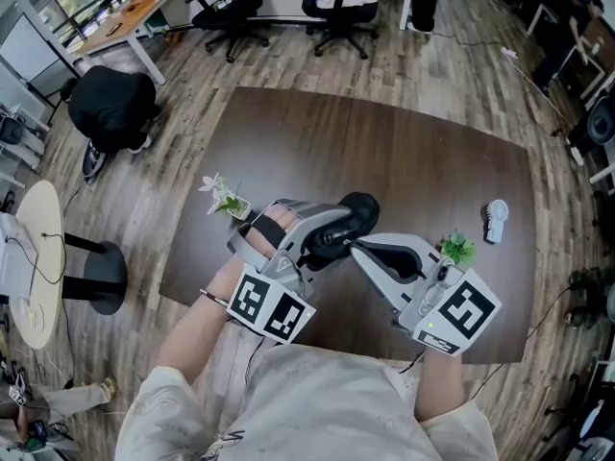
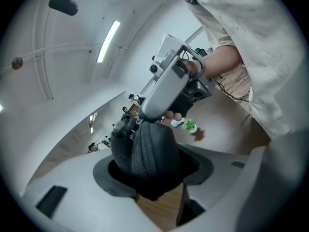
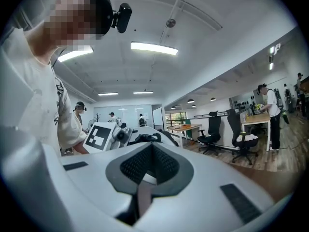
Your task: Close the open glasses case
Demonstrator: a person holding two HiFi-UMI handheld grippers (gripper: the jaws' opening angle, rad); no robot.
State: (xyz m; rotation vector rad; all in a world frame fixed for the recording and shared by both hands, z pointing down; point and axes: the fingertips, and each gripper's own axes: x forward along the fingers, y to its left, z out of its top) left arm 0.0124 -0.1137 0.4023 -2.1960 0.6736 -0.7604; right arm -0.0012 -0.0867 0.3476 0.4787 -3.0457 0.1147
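A black zip-up glasses case (image 1: 357, 209) is held above the dark table (image 1: 404, 142), between the jaws of my left gripper (image 1: 332, 233), which is shut on it. In the left gripper view the case (image 2: 149, 153) fills the gap between the pads, its zip line facing the camera. My right gripper (image 1: 357, 248) comes in from the right, shut, with its tips against the case's far end (image 2: 126, 124). Whether it pinches the zip pull is hidden. In the right gripper view the jaws (image 3: 147, 178) are together, and the case (image 3: 145, 138) shows just beyond them.
On the table stand a small flowering plant (image 1: 226, 200) at the left, a green plant (image 1: 456, 250) beside my right gripper, and a white brush (image 1: 496, 219) farther right. Office chairs (image 1: 231, 8) and a desk stand beyond the table. A round white stand (image 1: 34, 257) is at far left.
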